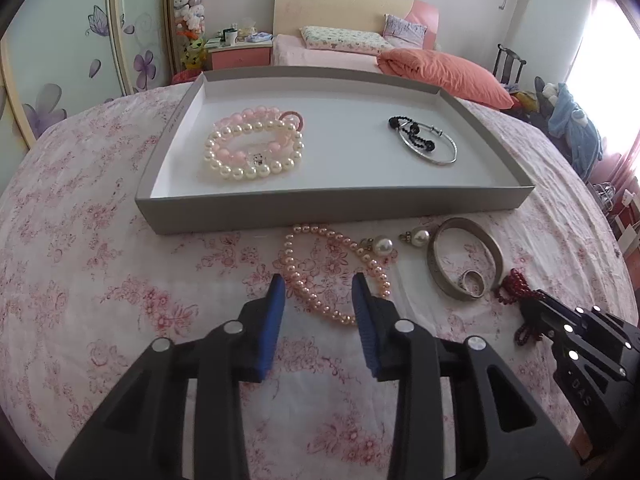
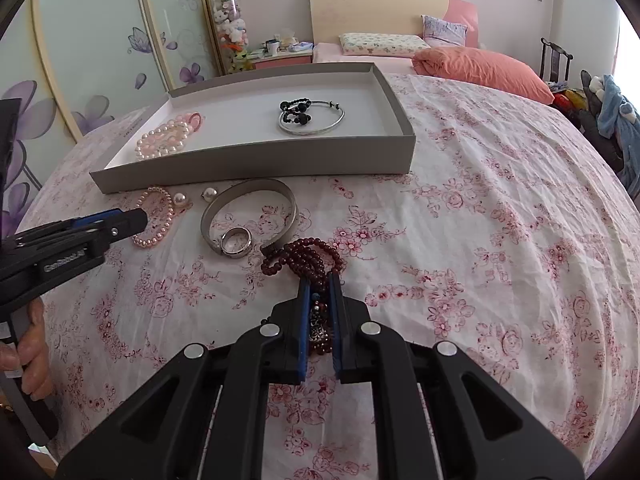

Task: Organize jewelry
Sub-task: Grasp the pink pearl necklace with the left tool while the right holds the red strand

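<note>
From the left wrist, the left tongs (image 1: pixel 318 280) gape wide over the pink pearl strand (image 1: pixel 336 272) on the flowered tabletop, apparently lining up a grab. The grey tray (image 1: pixel 336 202) already holds two clusters, seemingly sorted by kind: pearl bracelets (image 1: pixel 252 148) and black beads with a thin bangle (image 1: pixel 426 140).

From the right wrist, the right tongs (image 2: pixel 319 280) pinch the dark red beads (image 2: pixel 308 254). Beside them lie one wide bangle (image 2: pixel 256 200), one ring (image 2: pixel 237 242) and two loose pearls (image 2: pixel 180 199).

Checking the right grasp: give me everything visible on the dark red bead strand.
The dark red bead strand is made of small glossy round beads, wine-coloured, bunched in several loops on the floral bedspread. The right tongs are closed on its near end, where a dark charm hangs between the blue pads. Its far loop lies right by the wide silver bangle. It is outside the grey tray.
</note>
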A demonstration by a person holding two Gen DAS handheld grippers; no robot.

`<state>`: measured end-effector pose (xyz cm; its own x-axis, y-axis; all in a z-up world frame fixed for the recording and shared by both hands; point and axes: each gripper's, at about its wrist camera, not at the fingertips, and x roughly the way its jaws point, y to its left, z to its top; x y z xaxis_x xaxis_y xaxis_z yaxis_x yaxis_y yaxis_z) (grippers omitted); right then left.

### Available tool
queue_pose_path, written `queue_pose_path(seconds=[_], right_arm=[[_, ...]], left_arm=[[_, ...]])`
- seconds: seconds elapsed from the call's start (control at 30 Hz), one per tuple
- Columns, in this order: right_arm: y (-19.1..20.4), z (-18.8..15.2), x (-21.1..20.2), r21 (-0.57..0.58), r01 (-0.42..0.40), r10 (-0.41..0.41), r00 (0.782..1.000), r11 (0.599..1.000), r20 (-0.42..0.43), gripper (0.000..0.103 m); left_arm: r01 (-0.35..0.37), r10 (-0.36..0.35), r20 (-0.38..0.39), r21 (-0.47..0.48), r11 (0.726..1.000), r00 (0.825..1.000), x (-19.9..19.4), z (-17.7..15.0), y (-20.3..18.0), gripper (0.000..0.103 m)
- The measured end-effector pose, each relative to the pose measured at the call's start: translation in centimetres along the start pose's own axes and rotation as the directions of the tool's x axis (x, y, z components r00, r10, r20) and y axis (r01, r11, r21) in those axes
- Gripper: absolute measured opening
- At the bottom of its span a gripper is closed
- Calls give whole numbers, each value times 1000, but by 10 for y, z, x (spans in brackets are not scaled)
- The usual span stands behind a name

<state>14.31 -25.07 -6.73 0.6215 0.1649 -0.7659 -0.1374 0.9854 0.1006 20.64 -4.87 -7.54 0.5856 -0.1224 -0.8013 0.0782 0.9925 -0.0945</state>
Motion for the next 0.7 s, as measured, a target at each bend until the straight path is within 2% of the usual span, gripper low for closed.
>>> queue_pose_path(seconds=[0.2,0.3,0.7], right_arm=[[0,0,0,0,-2,2,1000,1000,0,10],[0,-1,0,0,-1,1,1000,1000,0,10],[2,-1,0,13,-9,9,1000,1000,2,10]], left_arm=[[-46,46,6,2,999,999,2,2,2,12],[-60,60,7,-5,998,998,2,2,6,7],[-97,98,7,-59,994,995,-14,-9,49,7]])
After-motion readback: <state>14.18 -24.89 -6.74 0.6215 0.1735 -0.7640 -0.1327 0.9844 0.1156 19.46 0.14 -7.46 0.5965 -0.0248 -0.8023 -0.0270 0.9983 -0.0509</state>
